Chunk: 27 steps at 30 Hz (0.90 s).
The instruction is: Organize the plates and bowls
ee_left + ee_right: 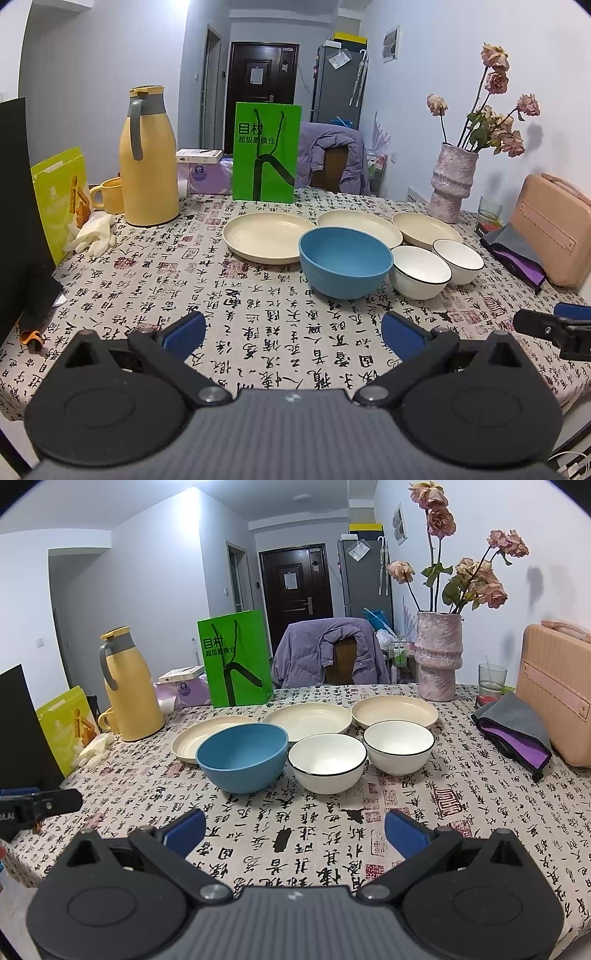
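The worktop, under a cloth printed with calligraphy, carries everything spread out singly, so nothing is stacked yet. Three cream plates sit in a row at the back, rims near or overlapping in view, within easy reach for nesting. In front stands the blue bowl, then two white bowls side by side. The left claw and right claw hover low at the near edge, both spread wide and empty, likely ready for a first pick.

home, dining area | counter under printed cloth | fridge, front door (hallway behind) | jacket-draped chair
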Tool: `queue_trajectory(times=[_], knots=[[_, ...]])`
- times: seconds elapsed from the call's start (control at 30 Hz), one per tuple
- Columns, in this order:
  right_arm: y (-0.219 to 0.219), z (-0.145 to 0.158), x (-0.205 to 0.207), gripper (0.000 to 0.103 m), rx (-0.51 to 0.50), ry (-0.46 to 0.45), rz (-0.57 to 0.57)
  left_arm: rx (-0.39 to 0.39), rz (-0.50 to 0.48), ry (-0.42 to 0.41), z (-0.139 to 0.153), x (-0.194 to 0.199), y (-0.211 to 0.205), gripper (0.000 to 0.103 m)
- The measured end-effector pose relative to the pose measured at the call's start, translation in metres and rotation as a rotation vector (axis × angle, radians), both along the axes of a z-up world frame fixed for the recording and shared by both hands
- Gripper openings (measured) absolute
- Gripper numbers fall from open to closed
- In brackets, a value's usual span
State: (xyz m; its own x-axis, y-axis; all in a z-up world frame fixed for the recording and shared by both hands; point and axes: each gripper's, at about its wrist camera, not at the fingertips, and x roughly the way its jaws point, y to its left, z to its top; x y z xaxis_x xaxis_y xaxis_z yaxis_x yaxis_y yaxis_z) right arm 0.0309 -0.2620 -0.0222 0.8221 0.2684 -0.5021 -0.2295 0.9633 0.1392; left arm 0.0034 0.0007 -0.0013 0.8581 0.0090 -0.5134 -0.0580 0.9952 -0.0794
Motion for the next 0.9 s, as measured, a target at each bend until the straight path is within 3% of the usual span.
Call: queue_trajectory(times=[0.9], knots=[[0.0016, -0.0004, 0.0015, 0.103, 0.000, 0.000, 0.002, 0.008, -0.004, -0.018, 0.0024, 0.0004, -0.0075, 0.103]])
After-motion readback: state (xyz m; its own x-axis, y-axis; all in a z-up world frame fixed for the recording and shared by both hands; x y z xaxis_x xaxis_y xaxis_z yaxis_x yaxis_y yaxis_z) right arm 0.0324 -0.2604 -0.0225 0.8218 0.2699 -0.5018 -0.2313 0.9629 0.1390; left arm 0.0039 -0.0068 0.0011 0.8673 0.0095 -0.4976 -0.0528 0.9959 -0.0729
